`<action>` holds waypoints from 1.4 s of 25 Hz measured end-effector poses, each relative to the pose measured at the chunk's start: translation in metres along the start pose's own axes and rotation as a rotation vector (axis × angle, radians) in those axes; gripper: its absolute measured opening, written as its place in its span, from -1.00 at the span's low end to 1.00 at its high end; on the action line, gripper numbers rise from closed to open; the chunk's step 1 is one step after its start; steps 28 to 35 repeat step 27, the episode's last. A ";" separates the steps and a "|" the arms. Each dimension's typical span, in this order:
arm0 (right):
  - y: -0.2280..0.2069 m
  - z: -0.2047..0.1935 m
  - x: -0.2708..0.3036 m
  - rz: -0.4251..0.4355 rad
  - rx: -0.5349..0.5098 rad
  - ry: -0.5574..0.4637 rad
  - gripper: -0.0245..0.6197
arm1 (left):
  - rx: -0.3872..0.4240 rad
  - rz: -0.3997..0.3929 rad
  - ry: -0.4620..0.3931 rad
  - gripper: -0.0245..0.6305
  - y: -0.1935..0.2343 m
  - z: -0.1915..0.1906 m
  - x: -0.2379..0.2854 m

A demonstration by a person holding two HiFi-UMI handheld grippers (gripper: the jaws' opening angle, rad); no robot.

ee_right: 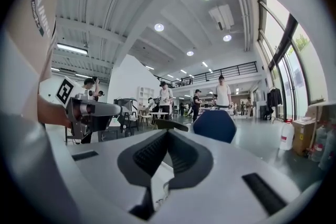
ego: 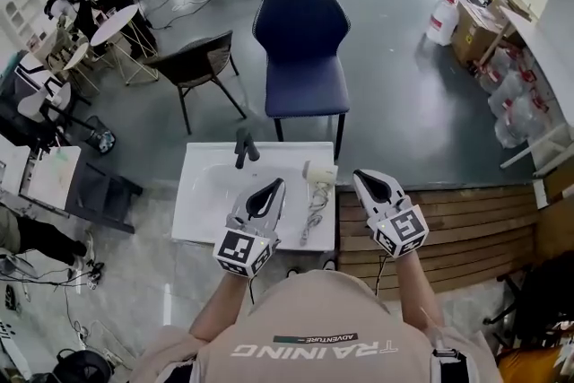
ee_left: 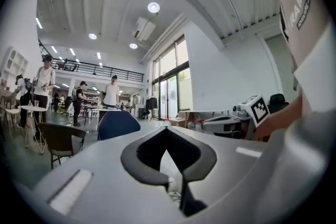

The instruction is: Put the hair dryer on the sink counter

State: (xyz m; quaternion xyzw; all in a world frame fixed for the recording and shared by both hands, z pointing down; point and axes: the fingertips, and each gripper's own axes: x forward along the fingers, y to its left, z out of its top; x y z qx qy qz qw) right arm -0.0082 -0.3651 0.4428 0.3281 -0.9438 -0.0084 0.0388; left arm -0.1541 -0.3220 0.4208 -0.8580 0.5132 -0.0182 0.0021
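Observation:
The white hair dryer [ego: 319,172] lies on the right part of the white sink counter [ego: 202,211], and its grey cord [ego: 313,213] trails toward the front edge. A dark faucet [ego: 244,146] stands at the back of the basin. My left gripper [ego: 279,184] hovers above the basin just left of the dryer, shut with nothing between its fingertips [ee_left: 167,129]. My right gripper [ego: 358,176] hangs to the right of the dryer, over the edge of the wooden top. It is also shut and empty, its tips meeting [ee_right: 168,132]. Neither gripper touches the dryer.
A slatted wooden top [ego: 457,224] adjoins the sink on the right. Behind the sink stand a blue chair [ego: 301,49] and a black chair [ego: 193,63]. Small round tables [ego: 115,22] and people are at the back left. Water jugs [ego: 516,99] and boxes line the right wall.

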 end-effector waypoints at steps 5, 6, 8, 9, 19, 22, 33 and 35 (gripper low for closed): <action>0.015 0.010 0.001 0.010 -0.010 0.000 -0.91 | -0.019 -0.042 0.052 -0.90 -0.001 -0.011 -0.006; 0.018 0.011 0.000 0.008 -0.020 -0.001 -0.91 | -0.024 -0.047 0.059 -0.90 -0.001 -0.013 -0.007; 0.019 0.014 -0.001 0.002 -0.034 -0.010 -0.91 | -0.011 -0.050 0.069 -0.90 0.000 -0.013 -0.005; 0.018 0.016 -0.002 -0.001 -0.035 -0.014 -0.91 | -0.003 -0.051 0.074 -0.90 0.002 -0.014 -0.003; 0.018 0.019 -0.009 -0.038 -0.042 -0.015 -0.91 | -0.018 -0.078 0.125 -0.90 0.009 -0.028 0.007; 0.018 0.020 -0.012 -0.050 -0.040 -0.014 -0.91 | -0.024 -0.092 0.150 -0.90 0.007 -0.034 0.008; 0.016 0.025 -0.016 -0.037 -0.060 -0.005 -0.91 | -0.056 -0.077 0.154 -0.90 0.005 -0.039 0.011; 0.016 0.025 -0.016 -0.037 -0.060 -0.005 -0.91 | -0.056 -0.077 0.154 -0.90 0.005 -0.039 0.011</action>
